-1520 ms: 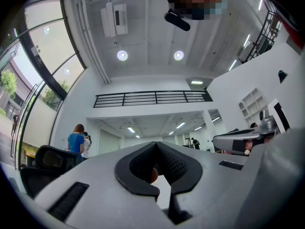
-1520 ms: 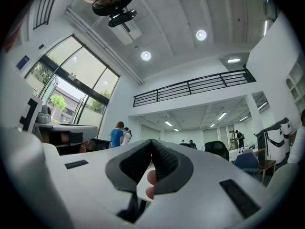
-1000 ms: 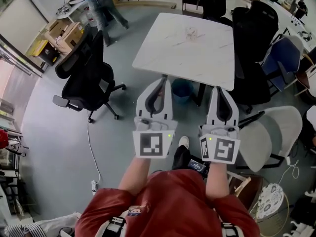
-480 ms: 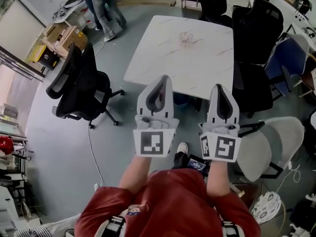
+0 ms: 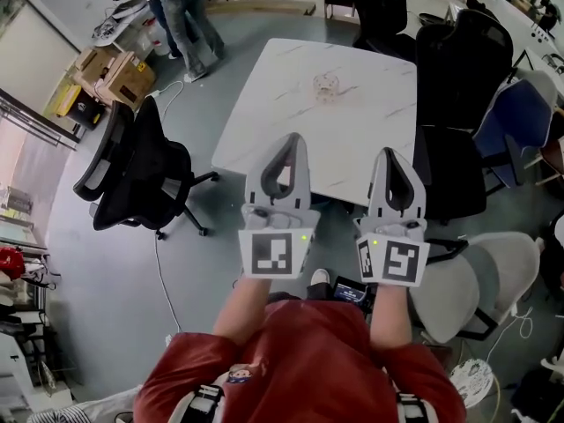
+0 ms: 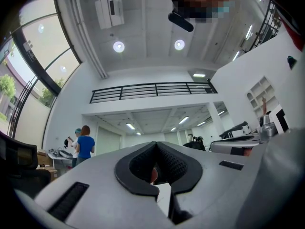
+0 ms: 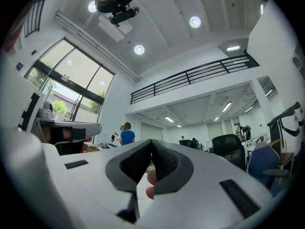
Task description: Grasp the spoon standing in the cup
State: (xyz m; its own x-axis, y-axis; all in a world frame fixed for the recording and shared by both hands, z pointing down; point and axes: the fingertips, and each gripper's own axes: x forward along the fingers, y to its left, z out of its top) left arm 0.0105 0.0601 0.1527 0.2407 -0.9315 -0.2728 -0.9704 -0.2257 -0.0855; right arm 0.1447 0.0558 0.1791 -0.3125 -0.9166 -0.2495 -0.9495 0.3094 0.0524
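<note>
A small clear cup stands on the far half of the white marble table; the spoon in it is too small to make out. My left gripper is held over the table's near edge, its jaws shut with nothing between them. To its right my right gripper is also shut and empty, level with it. Both are well short of the cup. In the left gripper view the left gripper points at the hall's ceiling, and the right gripper does too in its own view; neither shows the cup.
A black office chair stands left of the table. Black chairs and a blue chair crowd its right side, with a white chair nearer me. A person in a blue top stands by cardboard boxes at the far left.
The table and cup have slid nearer in the head view, so both grippers now overlap the table's near edge. The grippers stayed shut and side by side.
</note>
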